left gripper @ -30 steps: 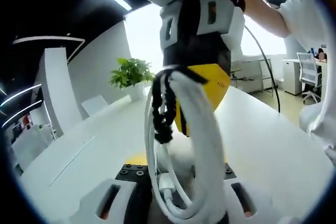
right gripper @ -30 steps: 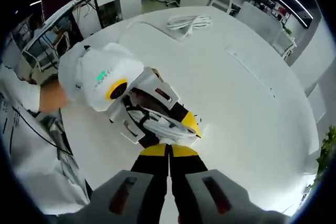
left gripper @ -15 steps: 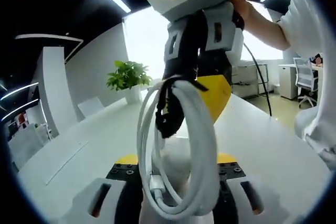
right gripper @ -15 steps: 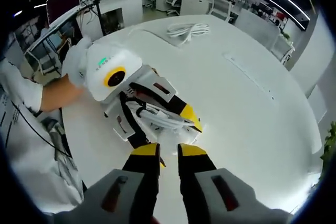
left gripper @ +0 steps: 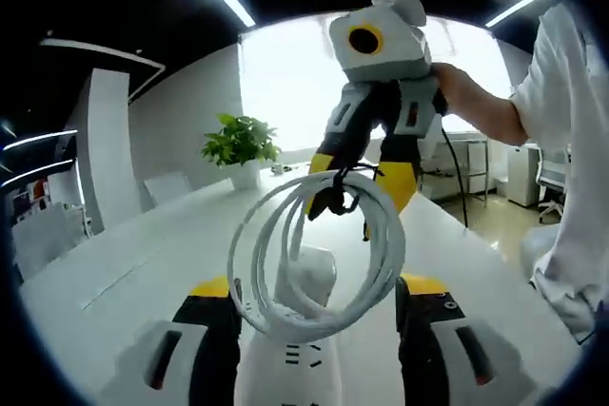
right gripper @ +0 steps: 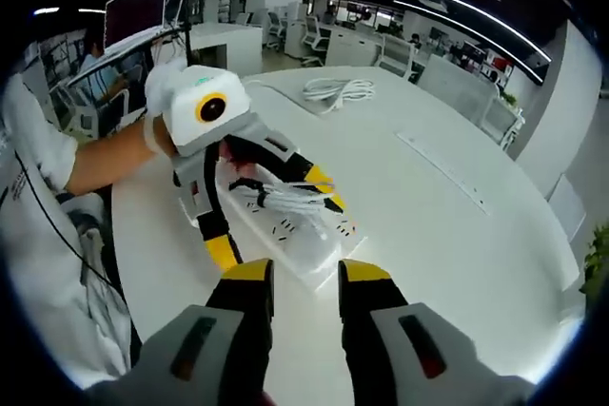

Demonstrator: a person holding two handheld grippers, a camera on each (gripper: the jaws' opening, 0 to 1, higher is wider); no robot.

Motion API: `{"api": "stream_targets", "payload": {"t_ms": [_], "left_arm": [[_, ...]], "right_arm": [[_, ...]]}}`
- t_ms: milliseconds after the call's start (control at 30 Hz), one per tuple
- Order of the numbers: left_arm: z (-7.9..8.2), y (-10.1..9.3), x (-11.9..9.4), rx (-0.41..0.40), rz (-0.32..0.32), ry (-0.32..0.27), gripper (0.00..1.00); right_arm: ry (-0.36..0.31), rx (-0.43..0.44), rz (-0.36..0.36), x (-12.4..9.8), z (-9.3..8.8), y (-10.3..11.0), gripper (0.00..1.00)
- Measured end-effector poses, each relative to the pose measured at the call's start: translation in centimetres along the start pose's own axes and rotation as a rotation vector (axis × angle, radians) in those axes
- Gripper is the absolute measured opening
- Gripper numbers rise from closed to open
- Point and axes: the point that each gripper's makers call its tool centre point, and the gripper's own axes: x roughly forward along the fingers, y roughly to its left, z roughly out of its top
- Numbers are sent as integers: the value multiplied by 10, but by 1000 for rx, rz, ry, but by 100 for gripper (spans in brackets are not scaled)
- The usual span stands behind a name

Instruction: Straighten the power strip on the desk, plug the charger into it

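Note:
A white power strip [left gripper: 285, 373] lies on the white table [left gripper: 124, 263] between the jaws of my left gripper [left gripper: 319, 287], which stand wide apart on either side of it. The strip's white cable [left gripper: 381, 254] is coiled on top, bound by a black tie [left gripper: 333, 202]. My right gripper [left gripper: 362, 178] hovers just beyond the coil, open and holding nothing. In the right gripper view my right gripper [right gripper: 307, 275] is open a short way from the strip [right gripper: 309, 249], which my left gripper [right gripper: 273, 221] straddles under the coil [right gripper: 281, 199]. Another white cable bundle [right gripper: 338, 92] lies far across the table.
A person's hand [left gripper: 476, 106] holds the right gripper. A potted plant [left gripper: 238, 140] stands at the table's far end. A long flush cover [right gripper: 442, 168] runs along the table. Office desks, chairs and a monitor [right gripper: 133, 11] stand beyond the edge.
My right gripper went from shut to open and drew back from the coil. The left gripper's jaws spread wider around the strip. The coil now stands free and rounder.

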Motion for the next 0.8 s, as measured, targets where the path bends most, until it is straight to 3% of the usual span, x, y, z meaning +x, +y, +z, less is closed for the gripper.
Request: {"api": "stream_targets", "payload": {"t_ms": [200, 400, 633, 800], "left_arm": [[7, -16, -24, -96, 12, -70, 84], [-5, -28, -42, -98, 97, 3, 93], [8, -53, -59, -169, 149, -38, 96], [2, -66, -71, -213, 219, 27, 96]], "right_arm": [[-64, 27, -2, 1, 0, 2, 37], [-125, 38, 9, -7, 0, 11, 40], [-167, 57, -5, -20, -7, 16, 44], [-184, 71, -22, -31, -17, 18, 49]]}}
